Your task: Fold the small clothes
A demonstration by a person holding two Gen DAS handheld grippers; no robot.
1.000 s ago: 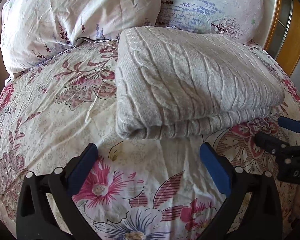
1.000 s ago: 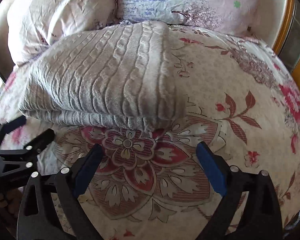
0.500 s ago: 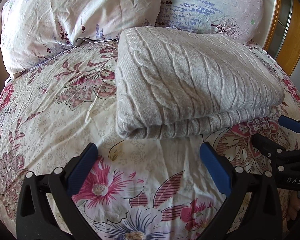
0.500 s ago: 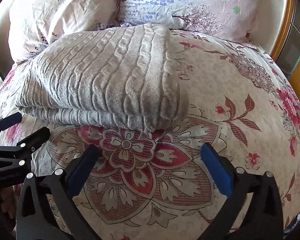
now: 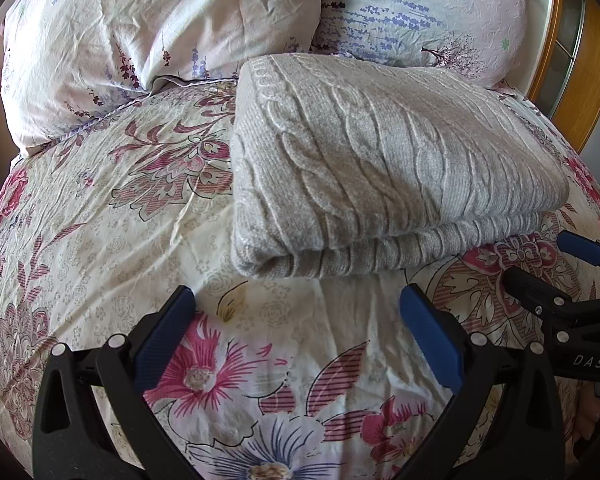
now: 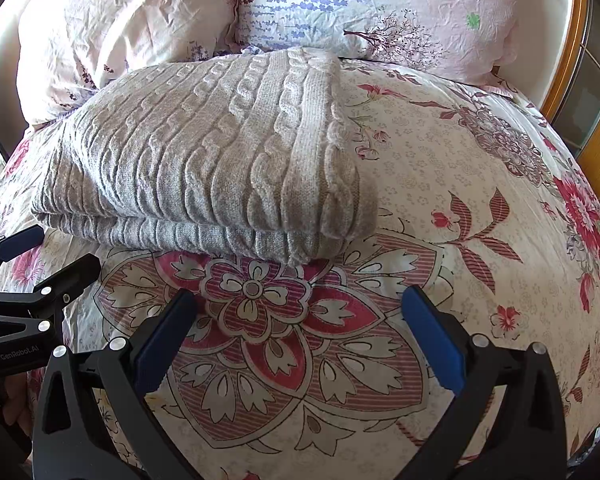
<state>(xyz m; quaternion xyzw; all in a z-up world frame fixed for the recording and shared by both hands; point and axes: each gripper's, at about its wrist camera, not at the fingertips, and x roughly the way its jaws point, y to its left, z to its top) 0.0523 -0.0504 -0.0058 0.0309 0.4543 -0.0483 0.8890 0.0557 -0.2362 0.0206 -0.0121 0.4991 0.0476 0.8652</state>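
Honestly looks done: sweater (image 5: 380, 168) folded flat on bed (image 5: 100, 220), near pillows (image 5: 160, 32). Left gripper (image 5: 296, 336) and right gripper (image 6: 300, 336) both spread wide, empty, just short of it. Risk: snagging a layer, undoing folds.

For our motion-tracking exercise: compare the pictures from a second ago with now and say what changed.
The right hand-held gripper drew back slightly from the folded sweater, open and empty. The left hand-held gripper barely moved, also open. Nothing was gripped or released. The sweater, pillows and bedspread stayed put.
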